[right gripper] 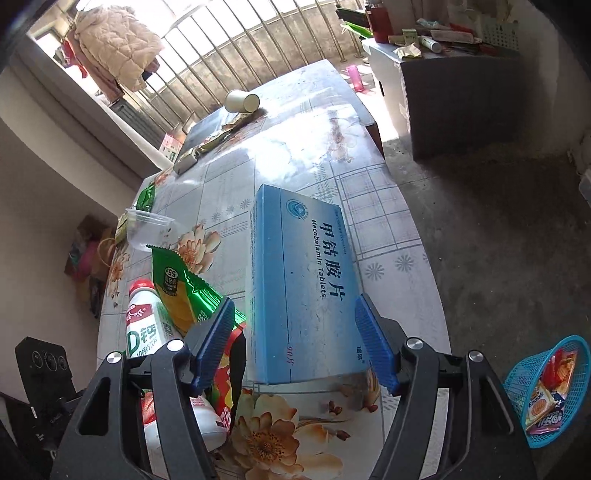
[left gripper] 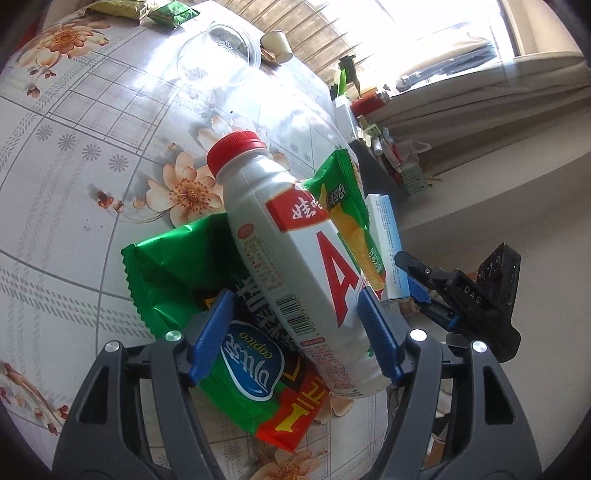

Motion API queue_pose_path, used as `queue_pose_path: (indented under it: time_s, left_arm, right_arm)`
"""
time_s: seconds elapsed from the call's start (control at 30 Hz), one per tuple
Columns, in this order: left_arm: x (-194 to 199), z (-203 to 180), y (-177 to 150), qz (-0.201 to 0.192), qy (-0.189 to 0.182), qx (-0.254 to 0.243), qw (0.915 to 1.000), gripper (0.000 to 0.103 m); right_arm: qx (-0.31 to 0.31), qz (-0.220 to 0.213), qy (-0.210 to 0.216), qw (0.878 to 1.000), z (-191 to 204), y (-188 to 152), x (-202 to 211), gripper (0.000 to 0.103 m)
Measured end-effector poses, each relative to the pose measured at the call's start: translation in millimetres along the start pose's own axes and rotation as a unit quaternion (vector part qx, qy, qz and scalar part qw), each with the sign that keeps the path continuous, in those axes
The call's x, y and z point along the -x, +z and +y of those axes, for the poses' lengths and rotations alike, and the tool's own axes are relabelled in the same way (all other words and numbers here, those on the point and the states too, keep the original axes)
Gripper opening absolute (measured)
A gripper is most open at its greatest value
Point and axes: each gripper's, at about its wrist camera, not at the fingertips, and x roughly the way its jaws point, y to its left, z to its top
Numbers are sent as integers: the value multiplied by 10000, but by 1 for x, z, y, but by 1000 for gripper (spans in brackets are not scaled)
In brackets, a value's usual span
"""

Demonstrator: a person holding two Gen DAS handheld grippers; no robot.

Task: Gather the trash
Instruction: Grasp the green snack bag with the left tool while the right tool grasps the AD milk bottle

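Observation:
A white drink bottle (left gripper: pixel 280 229) with a red cap lies on a green snack wrapper (left gripper: pixel 166 269) on the flowered table (left gripper: pixel 74 147). My left gripper (left gripper: pixel 295 332) is open around the bottle's lower half; the right pad sits at its side and the left pad stands clear of it. A blue medicine box (right gripper: pixel 303 280) lies flat between the fingers of my right gripper (right gripper: pixel 293 343), which is open with a gap at the left pad. A green chip bag (right gripper: pixel 181 291) leans between the bottle (right gripper: pixel 142 325) and the box. A blue basket (right gripper: pixel 550 387) holding wrappers stands on the floor at the right.
A clear plastic cup (left gripper: pixel 218 55) and a tipped paper cup (left gripper: pixel 277 42) sit farther up the table, with more wrappers (left gripper: pixel 170 14) at its far end. The table edge runs just right of the box. A cluttered cabinet (right gripper: pixel 443 74) stands beyond the concrete floor.

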Motion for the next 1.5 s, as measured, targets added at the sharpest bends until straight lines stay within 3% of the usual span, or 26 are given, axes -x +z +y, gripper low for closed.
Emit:
queue_pose_path:
  time_s: [0.27, 0.47, 0.5, 0.53, 0.73, 0.97, 1.07, 1.13, 1.2, 1.27, 1.37, 1.5]
  left_arm:
    - [-8, -7, 10, 42, 156, 28, 9999, 67]
    - [-11, -18, 10, -48, 449, -420, 9981, 67]
    - [-9, -19, 9, -31, 479, -521, 9975, 67]
    - [-8, -21, 7, -5, 501, -612, 9969, 67]
    - [17, -21, -17, 180, 622, -1120, 9916, 67]
    - [56, -19, -64, 496, 636, -1648, 9830, 66]
    - [72, -13, -79, 554, 561, -1687, 9825, 66]
    - [80, -11, -86, 531, 441, -1653, 9838, 65]
    - [89, -11, -91, 420, 370, -1646, 9848, 65]
    - [97, -13, -97, 307, 281, -1668, 9851, 65]
    - [111, -17, -102, 45, 184, -1788, 9837, 65]
    - [128, -19, -103, -347, 216, -1895, 9810, 65]
  right_arm:
    - [-522, 476, 541, 9960, -16, 6, -37, 70]
    - [-793, 511, 554, 9940, -18, -9, -41, 54]
    - [-846, 546, 560, 9933, -18, -14, -40, 38]
    - [-916, 649, 591, 9919, -19, -19, -41, 34]
    - [-1027, 614, 799, 9896, -21, -68, -20, 33]
    - [-1269, 758, 1303, 9804, -22, -165, 13, 33]
    - [-1188, 842, 1372, 9798, -19, -191, 21, 34]
    - [-1185, 704, 1332, 9815, -24, -195, 27, 39]
    - [-1175, 465, 1215, 9845, -30, -191, 37, 59]
    - [-1025, 216, 823, 9911, -33, -185, 47, 65]
    - [-767, -28, 108, 9970, -36, -177, 56, 66]
    - [-610, -351, -567, 9959, -43, -177, 75, 67]
